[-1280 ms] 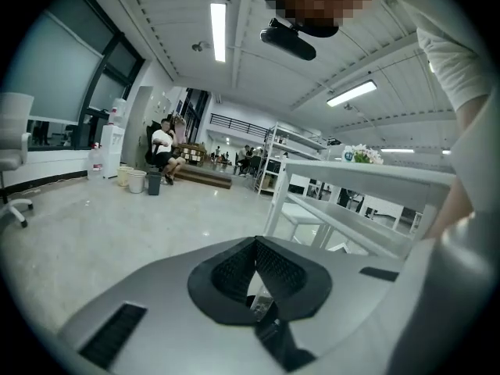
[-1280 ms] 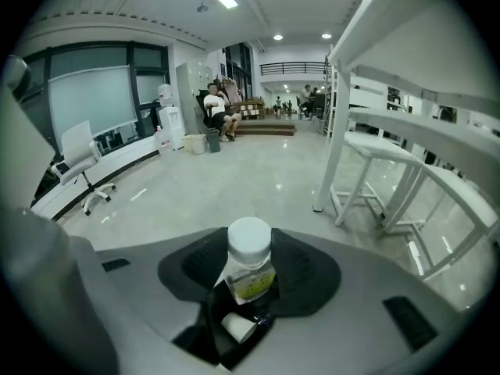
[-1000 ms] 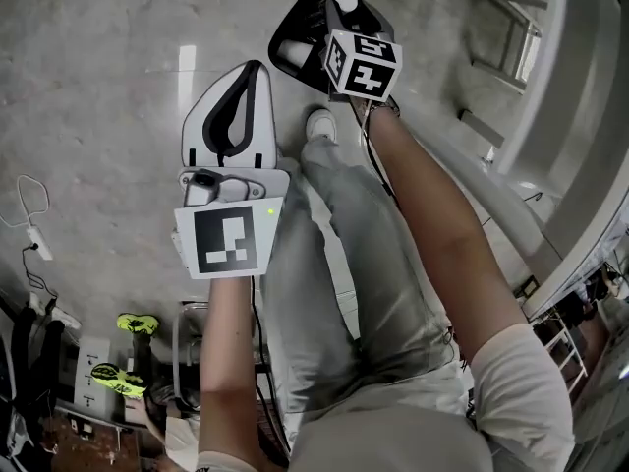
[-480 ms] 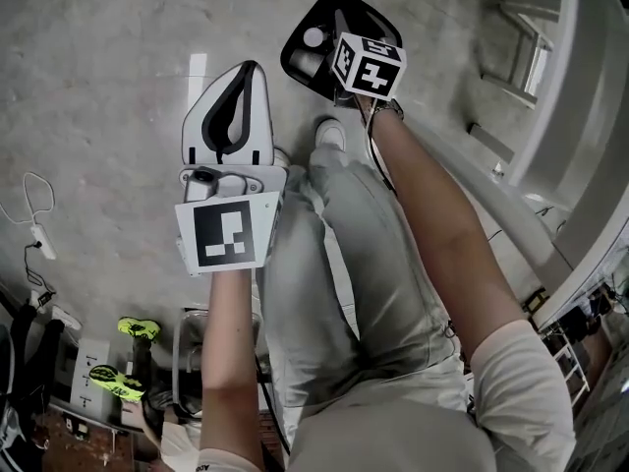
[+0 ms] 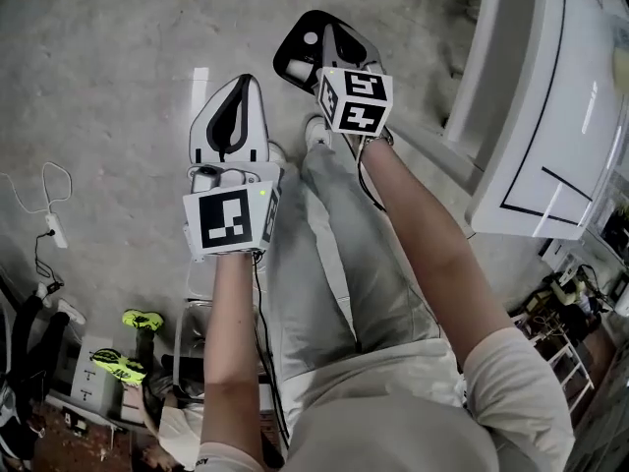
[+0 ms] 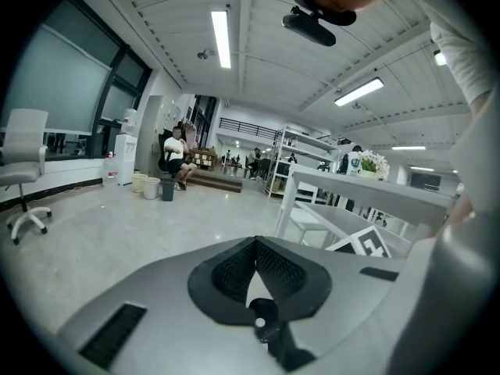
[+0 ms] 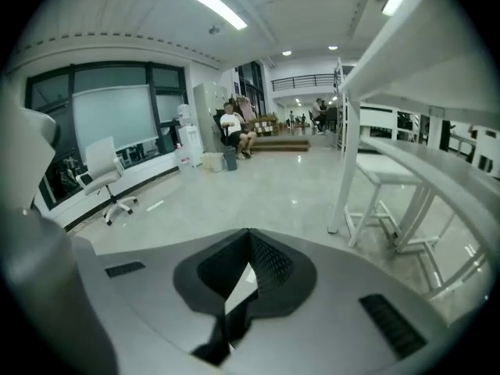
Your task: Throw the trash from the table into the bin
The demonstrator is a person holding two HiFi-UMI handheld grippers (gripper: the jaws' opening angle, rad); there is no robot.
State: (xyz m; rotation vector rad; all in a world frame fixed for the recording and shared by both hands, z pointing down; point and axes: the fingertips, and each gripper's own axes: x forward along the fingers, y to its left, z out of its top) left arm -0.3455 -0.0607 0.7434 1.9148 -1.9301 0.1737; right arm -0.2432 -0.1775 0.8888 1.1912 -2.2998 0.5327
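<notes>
In the head view both grippers hang over the grey floor in front of the person's legs. My left gripper [image 5: 242, 82] is white with black pads and is shut. The left gripper view shows its tips [image 6: 255, 239] meeting with nothing between them. Farther ahead and to the right, my right gripper [image 5: 327, 35] is shut too, its tips [image 7: 248, 233] touching and empty. The white table [image 5: 531, 116] stands to the right. A dark bin [image 6: 168, 190] stands far off across the room beside two pale buckets [image 6: 147, 185]. No trash shows in any view.
The table's frame and legs [image 7: 355, 170] rise close on the right. An office chair [image 6: 23, 170] stands by the windows on the left. A seated person [image 6: 178, 158] is far back near the bin. Cables and a power strip [image 5: 54, 229] lie on the floor at left.
The right gripper's jaws, open in the earlier frames, have come shut. Both grippers have risen, and the white table top has come into the head view at right.
</notes>
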